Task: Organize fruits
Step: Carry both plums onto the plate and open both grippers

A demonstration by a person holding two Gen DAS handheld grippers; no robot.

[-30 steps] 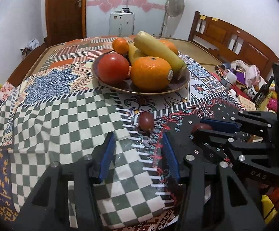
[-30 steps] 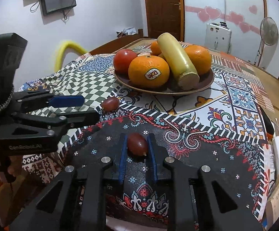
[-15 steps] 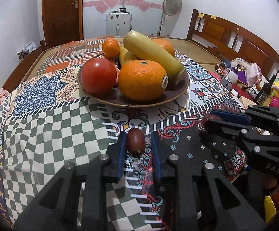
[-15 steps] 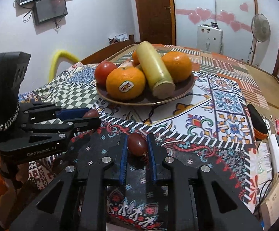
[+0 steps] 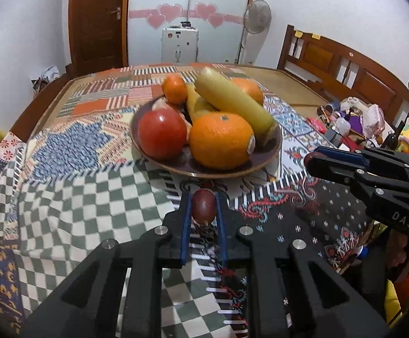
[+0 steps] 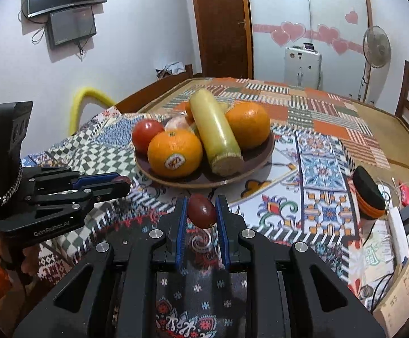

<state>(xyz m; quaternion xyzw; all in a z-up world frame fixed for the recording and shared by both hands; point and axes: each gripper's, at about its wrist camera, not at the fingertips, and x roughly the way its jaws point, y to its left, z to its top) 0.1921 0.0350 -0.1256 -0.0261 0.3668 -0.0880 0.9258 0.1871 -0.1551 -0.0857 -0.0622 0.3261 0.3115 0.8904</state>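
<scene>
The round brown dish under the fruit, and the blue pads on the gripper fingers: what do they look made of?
The round brown dish looks like wood or glazed ceramic: smooth, dull sheen, thin pale rim; the frames cannot settle which. The blue pads look like matte rubber or soft plastic strips on the black plastic fingers, pressed against a small dark red fruit.

Three oranges point(image 6: 174, 153); two grapes point(image 6: 201, 210)

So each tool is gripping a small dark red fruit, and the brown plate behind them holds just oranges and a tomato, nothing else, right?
Not quite. The plate also holds a long yellow-green fruit lying across the pile, clearest in the right wrist view. The rest stands: the left tool and right tool each grip a small dark red fruit.
</scene>
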